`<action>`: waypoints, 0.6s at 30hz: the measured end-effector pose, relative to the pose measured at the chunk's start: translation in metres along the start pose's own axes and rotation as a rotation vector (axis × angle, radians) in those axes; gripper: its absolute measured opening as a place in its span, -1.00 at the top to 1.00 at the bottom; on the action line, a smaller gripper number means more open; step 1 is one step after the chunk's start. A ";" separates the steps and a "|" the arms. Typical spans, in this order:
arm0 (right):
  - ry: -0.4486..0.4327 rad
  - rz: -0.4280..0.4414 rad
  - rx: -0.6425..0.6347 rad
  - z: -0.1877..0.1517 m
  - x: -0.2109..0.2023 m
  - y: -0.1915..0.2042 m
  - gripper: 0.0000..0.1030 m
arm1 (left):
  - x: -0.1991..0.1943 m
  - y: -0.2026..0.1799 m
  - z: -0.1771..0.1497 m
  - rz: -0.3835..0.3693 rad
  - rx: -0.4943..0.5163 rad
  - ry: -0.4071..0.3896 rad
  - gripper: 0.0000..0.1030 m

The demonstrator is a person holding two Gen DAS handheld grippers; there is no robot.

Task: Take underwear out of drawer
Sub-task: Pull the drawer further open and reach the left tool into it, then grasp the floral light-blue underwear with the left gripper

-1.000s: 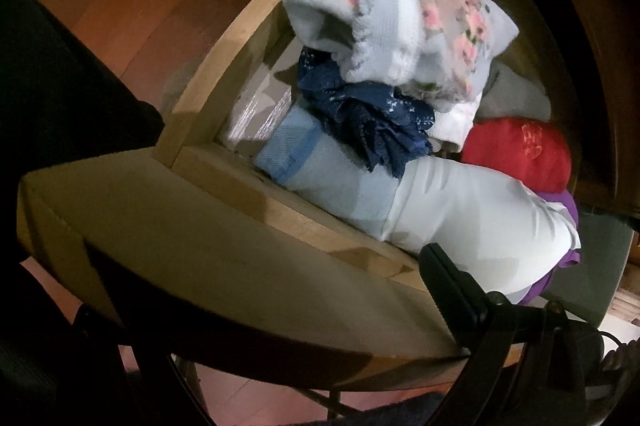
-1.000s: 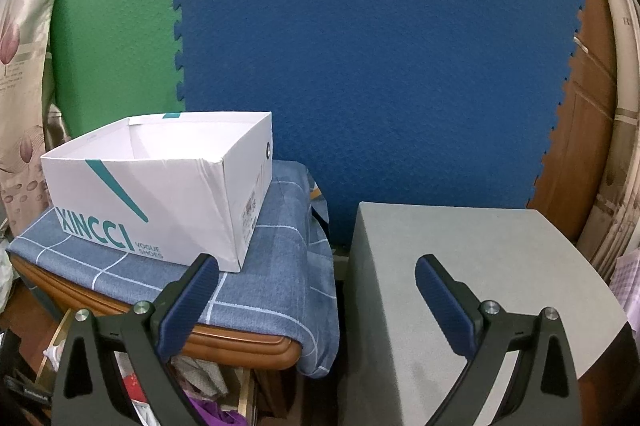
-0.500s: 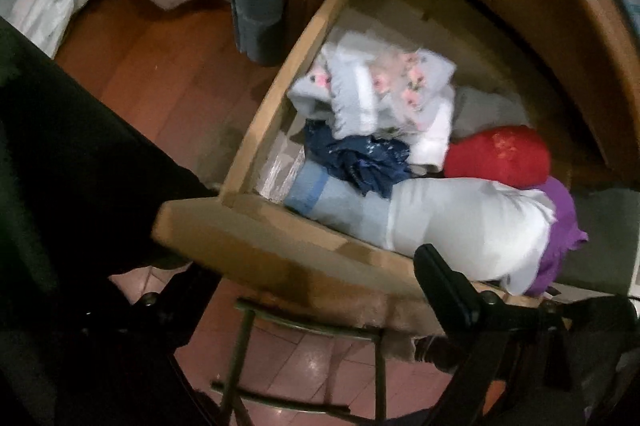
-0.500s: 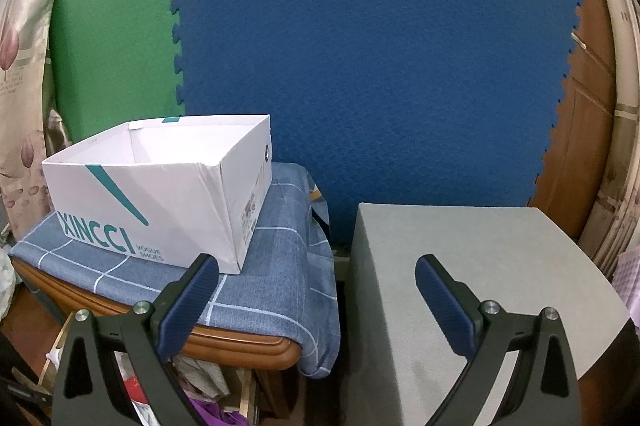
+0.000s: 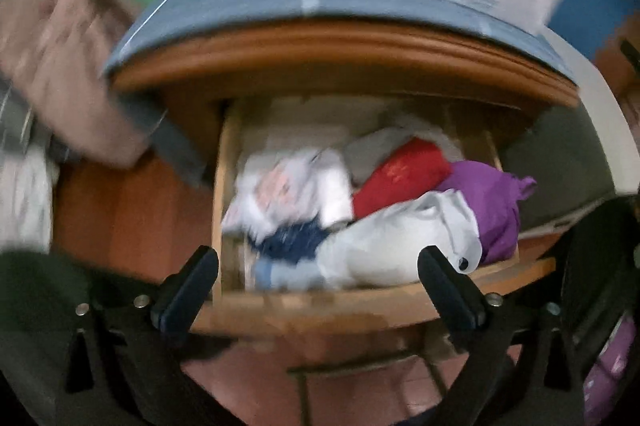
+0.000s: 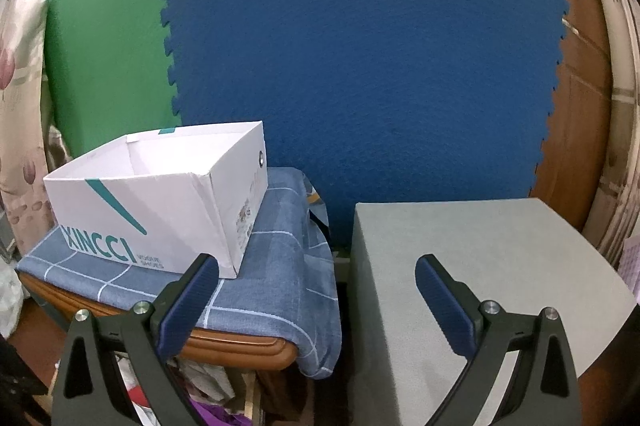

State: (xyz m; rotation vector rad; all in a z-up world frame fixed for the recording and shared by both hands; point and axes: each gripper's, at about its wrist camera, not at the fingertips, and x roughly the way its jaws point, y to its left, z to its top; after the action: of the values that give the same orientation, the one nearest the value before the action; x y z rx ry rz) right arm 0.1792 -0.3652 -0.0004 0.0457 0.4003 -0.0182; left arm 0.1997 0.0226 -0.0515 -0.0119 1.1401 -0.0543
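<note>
Left fingers [image 5: 318, 276]: standing wide apart with nothing between them, having just been widening a little; hovering over the front edge of the open drawer [image 5: 360, 300].
Right fingers [image 6: 316, 288]: gaping wide and carrying nothing, pointing toward the blue foam mat [image 6: 360, 66].
Underwear [image 5: 384, 210]: lying bunched inside the drawer, a floral white piece at the left, a dark blue one below it, red and purple pieces at the right, a pale white one along the front.
Drawer: sticking out from under the desk [image 5: 340, 54], fully open.
Desk cloth [image 6: 280, 246]: blue checked, draping over the desk above the drawer.
Shoebox [image 6: 160, 194]: white, open, sitting on that cloth.
Grey block [image 6: 480, 266]: standing just right of the desk.
</note>
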 end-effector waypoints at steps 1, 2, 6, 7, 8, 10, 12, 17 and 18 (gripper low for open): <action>0.001 0.003 0.005 0.000 0.000 -0.001 -0.96 | 0.002 -0.001 0.002 -0.014 0.042 -0.003 -0.92; 0.001 0.003 0.006 0.000 0.000 -0.001 -0.96 | 0.010 -0.004 0.006 -0.017 0.086 -0.004 -0.92; 0.001 0.003 0.009 0.000 0.000 -0.002 -0.96 | 0.035 0.010 0.020 -0.015 0.187 0.032 -0.78; 0.001 0.004 0.011 0.000 0.000 -0.002 -0.96 | 0.046 0.015 0.022 -0.036 0.193 0.064 -0.63; 0.002 0.004 0.013 0.000 0.001 -0.002 -0.96 | 0.058 0.018 0.024 -0.049 0.195 0.099 -0.37; 0.008 0.007 0.018 0.000 0.002 -0.002 -0.96 | 0.073 0.021 0.024 -0.016 0.204 0.150 -0.25; 0.012 0.009 0.019 0.000 0.003 -0.002 -0.96 | 0.088 0.022 0.022 0.002 0.212 0.180 -0.28; 0.020 0.014 0.008 0.000 0.006 0.000 -0.96 | 0.109 0.021 0.010 0.052 0.230 0.203 -0.45; 0.022 0.014 0.007 -0.001 0.007 0.001 -0.96 | 0.112 0.019 0.009 0.067 0.243 0.203 -0.45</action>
State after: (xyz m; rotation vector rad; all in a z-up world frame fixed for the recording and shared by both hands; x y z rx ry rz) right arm 0.1851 -0.3646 -0.0035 0.0558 0.4219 -0.0050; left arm 0.2551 0.0363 -0.1504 0.2526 1.3290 -0.1367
